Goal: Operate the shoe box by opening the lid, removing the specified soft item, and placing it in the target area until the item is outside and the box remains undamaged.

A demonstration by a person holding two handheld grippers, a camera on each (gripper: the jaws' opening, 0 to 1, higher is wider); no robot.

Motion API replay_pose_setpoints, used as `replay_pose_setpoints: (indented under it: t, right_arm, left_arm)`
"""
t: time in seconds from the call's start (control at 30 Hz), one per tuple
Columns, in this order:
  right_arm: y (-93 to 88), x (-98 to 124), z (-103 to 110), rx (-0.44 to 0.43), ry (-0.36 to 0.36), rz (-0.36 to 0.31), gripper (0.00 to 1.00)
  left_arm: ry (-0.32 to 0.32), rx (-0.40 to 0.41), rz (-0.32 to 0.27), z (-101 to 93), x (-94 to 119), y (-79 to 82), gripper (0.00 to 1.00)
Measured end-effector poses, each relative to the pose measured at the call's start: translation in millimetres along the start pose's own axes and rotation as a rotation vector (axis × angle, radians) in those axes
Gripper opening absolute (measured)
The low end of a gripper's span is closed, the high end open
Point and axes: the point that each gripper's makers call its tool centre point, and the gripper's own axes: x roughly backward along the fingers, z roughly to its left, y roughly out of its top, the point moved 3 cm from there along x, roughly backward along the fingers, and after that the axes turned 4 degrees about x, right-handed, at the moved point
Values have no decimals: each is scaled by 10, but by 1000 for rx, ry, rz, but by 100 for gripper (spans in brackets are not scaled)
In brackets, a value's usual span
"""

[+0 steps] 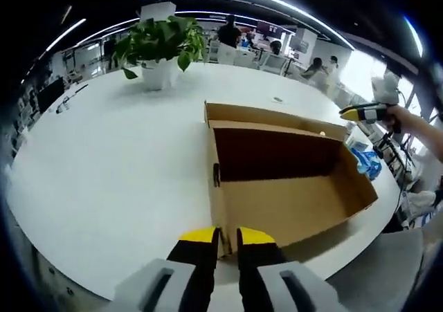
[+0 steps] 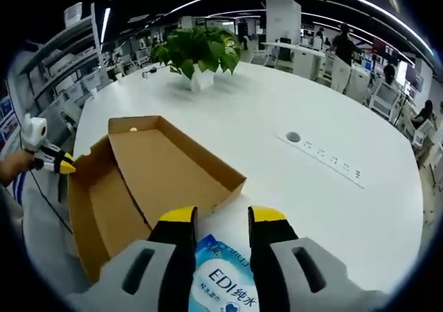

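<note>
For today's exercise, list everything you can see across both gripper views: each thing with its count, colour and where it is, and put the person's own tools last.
Shoe box: one, brown cardboard, open, on the white table, nothing visible inside.
Soft pack: one, blue and white with printed text, between the right gripper's jaws, beside the box.
Potted plant: one, green leaves in a white pot, far side of the table.
Table: one, white, large and rounded.
Socket strip: one, white, set in the tabletop.
People: several, in the office background.
Left gripper: one, black with yellow tips, nearly shut, at the box's near edge.
Right gripper: one, same colours, holding the pack.
</note>
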Motion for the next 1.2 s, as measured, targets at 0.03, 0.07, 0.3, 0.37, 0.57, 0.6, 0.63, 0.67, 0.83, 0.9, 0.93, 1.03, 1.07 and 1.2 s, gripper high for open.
replay_pose_setpoints:
  t: [0.03,0.07,0.3,0.37,0.57,0.6,0.63,0.67,0.83,0.9,0.93,1.03,1.07,1.2]
  right_arm:
    - [-2,-29,1,-4,2,7,26]
    - [-2,-53,-4,-6,2,11,26]
    - [-9,-241,9,-38,5,60,25]
    - [-5,-297,3,-37,-1,71,24]
    - [-36,-429,18,-42,0,113,24]
    - [-37,-455,18,-43,0,118,24]
    - [-39,-473,17,-46,-1,122,23]
    - [-47,-503,15,-51,-1,132,23]
    - [-67,-603,-1,-73,-12,162,23]
    - [-92,-645,-15,-99,-25,184,22]
    - [-93,-653,-19,-102,-27,185,21]
    - [-123,-709,-41,-139,-43,209,19]
    - [-136,-721,-32,-156,-44,219,18]
    - [-150,-741,-20,-196,-58,226,14]
  left_arm:
    - [10,3,1,14,-1,1,6]
    - [6,10,2,16,-2,2,6]
    - [16,79,1,16,-8,-4,6]
    - [24,92,-2,15,-7,-5,5]
    - [52,132,-14,16,-7,-10,4]
    - [54,138,-15,18,-7,-11,4]
    - [55,142,-15,19,-8,-9,4]
    - [56,142,-16,19,-8,-10,4]
    - [62,146,-17,20,-9,-9,4]
    - [66,145,-17,19,-9,-9,4]
    - [67,144,-17,19,-9,-9,4]
    - [71,144,-17,19,-10,-6,4]
    - [71,145,-17,20,-10,-5,4]
    - [70,149,-15,21,-9,-5,4]
